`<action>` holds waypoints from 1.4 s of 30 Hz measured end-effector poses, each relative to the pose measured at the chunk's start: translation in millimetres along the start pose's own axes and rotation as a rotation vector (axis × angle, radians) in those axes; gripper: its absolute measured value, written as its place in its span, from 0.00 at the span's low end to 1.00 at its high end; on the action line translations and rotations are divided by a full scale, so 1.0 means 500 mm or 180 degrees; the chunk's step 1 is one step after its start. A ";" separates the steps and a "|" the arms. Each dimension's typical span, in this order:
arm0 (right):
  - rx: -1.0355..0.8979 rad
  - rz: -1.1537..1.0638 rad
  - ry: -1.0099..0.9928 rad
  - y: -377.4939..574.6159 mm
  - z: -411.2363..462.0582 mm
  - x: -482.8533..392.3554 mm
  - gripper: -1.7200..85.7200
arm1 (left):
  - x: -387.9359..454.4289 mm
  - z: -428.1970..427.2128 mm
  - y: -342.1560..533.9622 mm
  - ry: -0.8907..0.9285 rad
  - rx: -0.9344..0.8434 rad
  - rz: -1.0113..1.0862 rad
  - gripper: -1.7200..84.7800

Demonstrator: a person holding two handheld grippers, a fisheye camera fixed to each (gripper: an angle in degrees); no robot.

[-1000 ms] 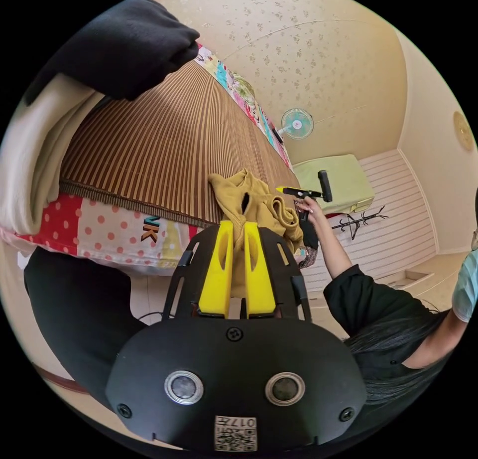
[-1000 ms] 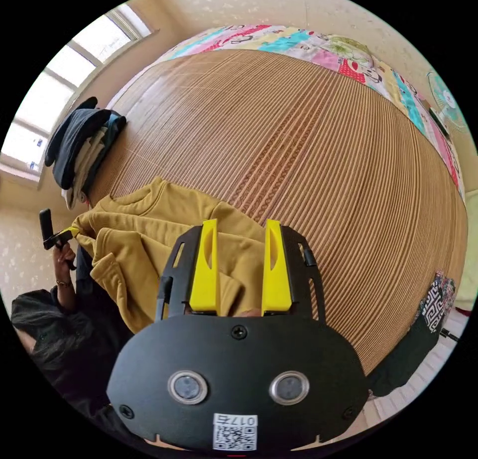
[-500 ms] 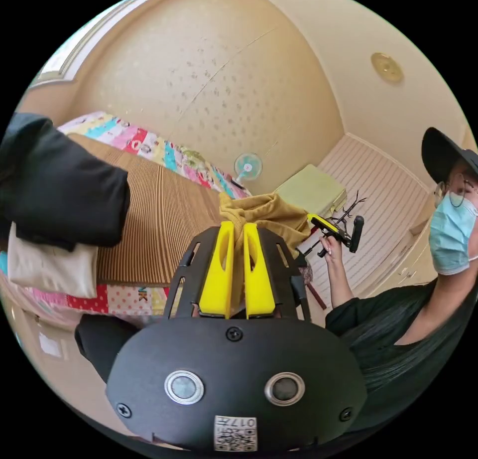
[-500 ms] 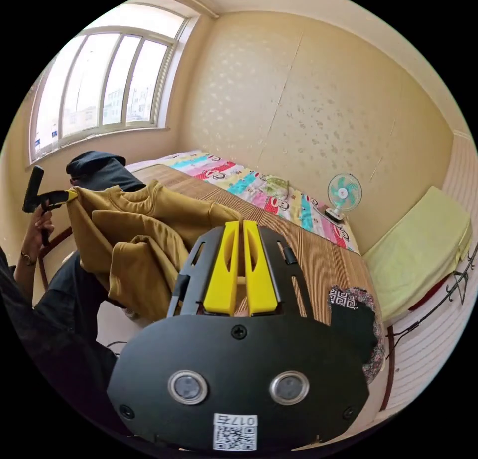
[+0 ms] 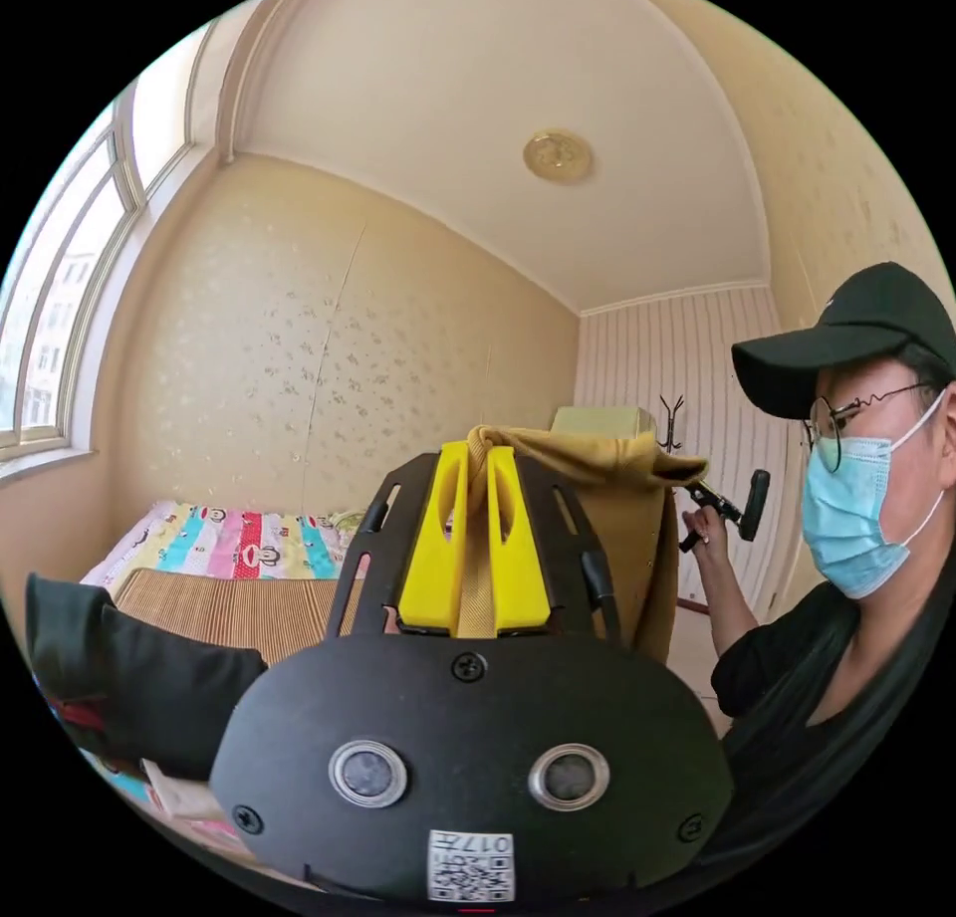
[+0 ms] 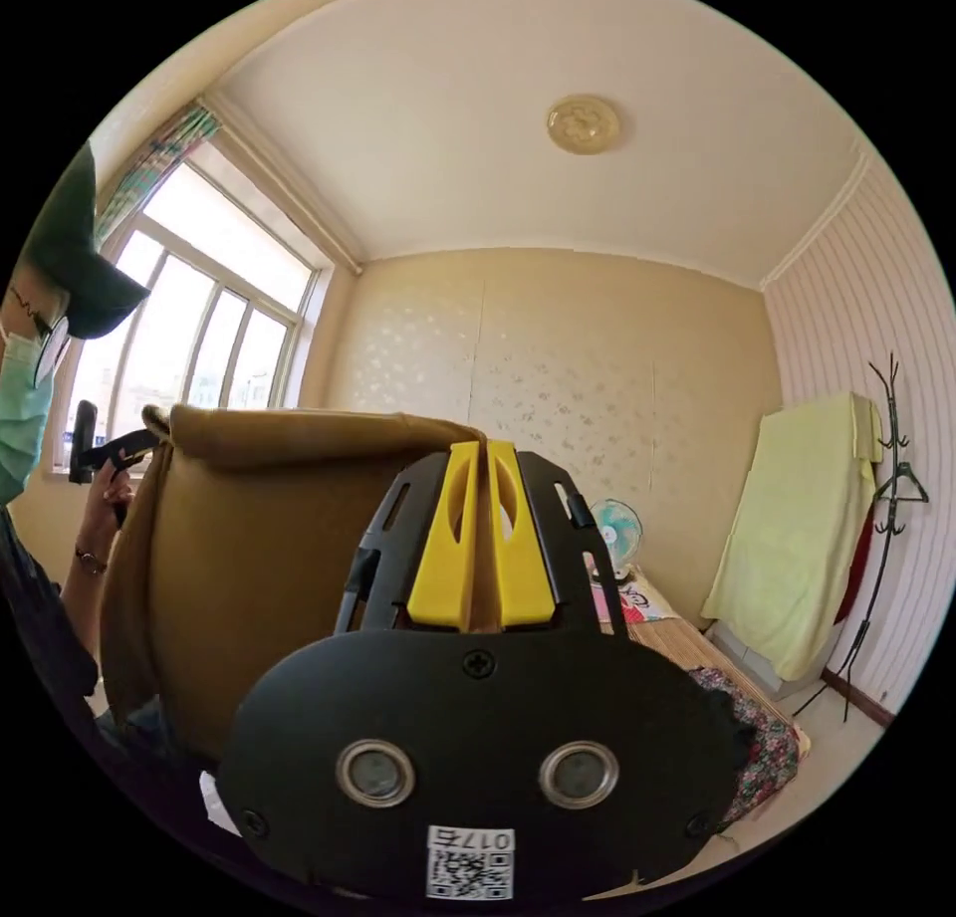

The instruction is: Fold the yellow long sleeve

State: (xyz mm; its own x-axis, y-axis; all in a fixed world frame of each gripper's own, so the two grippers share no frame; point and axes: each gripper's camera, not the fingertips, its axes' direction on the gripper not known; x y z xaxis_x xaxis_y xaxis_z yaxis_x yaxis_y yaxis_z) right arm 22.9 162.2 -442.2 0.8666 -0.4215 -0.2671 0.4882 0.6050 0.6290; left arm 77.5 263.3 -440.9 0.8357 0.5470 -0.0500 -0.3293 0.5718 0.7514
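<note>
Yellow long sleeve (image 6: 269,559) hangs stretched above the bed (image 5: 229,608), left tongs (image 5: 476,459) and right tongs (image 6: 478,456) each clamped on its edge.

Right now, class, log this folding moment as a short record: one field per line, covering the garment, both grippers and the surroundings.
Garment: yellow long sleeve, lifted in the air, hanging between the two grippers
Left gripper: jaws shut on the garment's top edge
Right gripper: jaws closed, fabric pinched between them
Surface below: bed with striped mat
Nearby: dark folded clothes; fan; coat stand
</note>
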 end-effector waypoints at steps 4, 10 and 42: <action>-0.0835 -0.0045 0.0042 -0.026 0.289 0.070 0.05 | -0.115 0.209 -0.057 -0.0233 -0.0536 -0.0164 0.06; -0.2288 0.0474 0.0395 0.091 0.726 0.172 0.09 | -0.435 0.672 0.005 -0.0878 -0.2236 -0.0942 0.09; -0.2505 0.3604 -0.1595 0.628 0.498 0.511 0.18 | -0.260 0.396 0.842 -0.0246 -0.3089 -0.1693 0.01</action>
State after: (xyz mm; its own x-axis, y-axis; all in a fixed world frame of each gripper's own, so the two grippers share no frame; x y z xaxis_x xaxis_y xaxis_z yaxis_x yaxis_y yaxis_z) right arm 371.7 76.2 -131.1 0.7714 0.4327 0.4666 -0.3416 0.9002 -0.2700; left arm -82.7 311.6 12.3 0.9868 0.0693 -0.1465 -0.0968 0.9771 -0.1897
